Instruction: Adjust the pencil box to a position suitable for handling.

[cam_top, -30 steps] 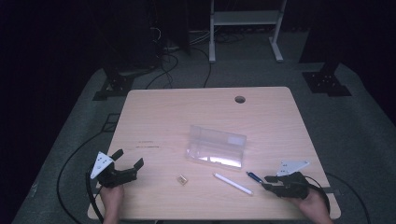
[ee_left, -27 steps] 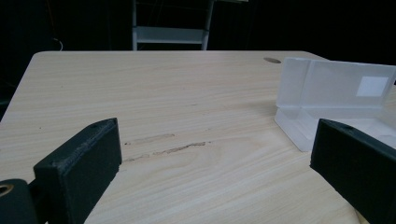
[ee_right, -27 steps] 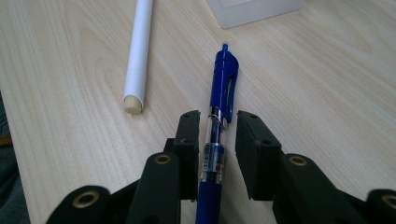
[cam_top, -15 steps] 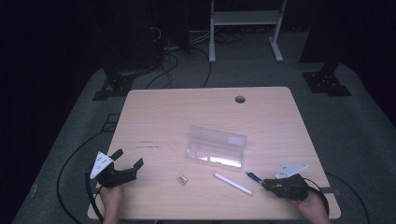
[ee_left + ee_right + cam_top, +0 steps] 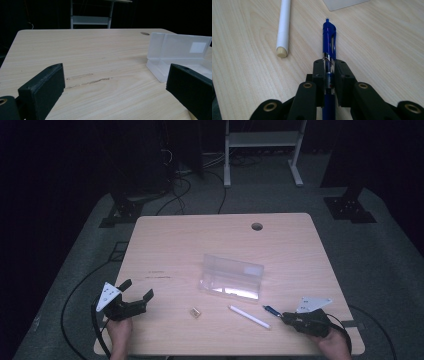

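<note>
Wooden table (image 5: pixel 165 245): two pens (image 5: pixel 249 316), one box (image 5: pixel 231 276)

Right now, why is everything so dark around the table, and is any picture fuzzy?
High view: light falls on the table while the floor behind goes black, and the clear box glares. Right gripper view: the blue pen in the right gripper looks sharp. Left gripper view: the near black jaws look soft, the box clearer.

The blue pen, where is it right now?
The blue pen sits clamped in the right tool at the table's near right corner, lying beside the white pen and just in front of the clear plastic box.
</note>
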A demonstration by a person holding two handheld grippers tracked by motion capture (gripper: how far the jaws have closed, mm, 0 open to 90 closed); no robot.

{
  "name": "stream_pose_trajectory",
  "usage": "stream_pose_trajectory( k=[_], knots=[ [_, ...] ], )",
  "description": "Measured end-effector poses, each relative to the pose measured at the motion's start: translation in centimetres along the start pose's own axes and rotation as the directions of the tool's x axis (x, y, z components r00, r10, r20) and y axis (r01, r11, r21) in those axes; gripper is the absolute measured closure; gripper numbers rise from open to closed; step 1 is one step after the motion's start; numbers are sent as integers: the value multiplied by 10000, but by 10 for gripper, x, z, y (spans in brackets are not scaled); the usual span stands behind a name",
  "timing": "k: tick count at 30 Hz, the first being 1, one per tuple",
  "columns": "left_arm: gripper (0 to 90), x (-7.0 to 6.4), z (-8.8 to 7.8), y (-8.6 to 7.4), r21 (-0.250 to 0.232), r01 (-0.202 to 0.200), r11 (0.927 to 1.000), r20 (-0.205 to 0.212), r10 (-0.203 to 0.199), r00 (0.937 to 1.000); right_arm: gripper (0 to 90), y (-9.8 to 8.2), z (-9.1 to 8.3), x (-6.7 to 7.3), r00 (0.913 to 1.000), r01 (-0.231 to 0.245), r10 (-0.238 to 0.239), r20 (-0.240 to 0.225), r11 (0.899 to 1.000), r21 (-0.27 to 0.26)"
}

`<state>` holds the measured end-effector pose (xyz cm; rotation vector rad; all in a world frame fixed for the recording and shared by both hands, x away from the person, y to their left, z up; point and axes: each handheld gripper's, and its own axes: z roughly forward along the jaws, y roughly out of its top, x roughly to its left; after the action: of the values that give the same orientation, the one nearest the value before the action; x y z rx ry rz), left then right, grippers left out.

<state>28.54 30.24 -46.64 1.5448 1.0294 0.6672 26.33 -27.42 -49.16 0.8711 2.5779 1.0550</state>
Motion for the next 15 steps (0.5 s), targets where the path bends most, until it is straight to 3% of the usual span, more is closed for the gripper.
stream_pose_trajectory(
  k=[15],
  knots=[
    [11,2,0,0,-36,-16,10000,-10,16,10000,792,1,-9,0,9993,-384,385,7,9981,-476]
  ],
)
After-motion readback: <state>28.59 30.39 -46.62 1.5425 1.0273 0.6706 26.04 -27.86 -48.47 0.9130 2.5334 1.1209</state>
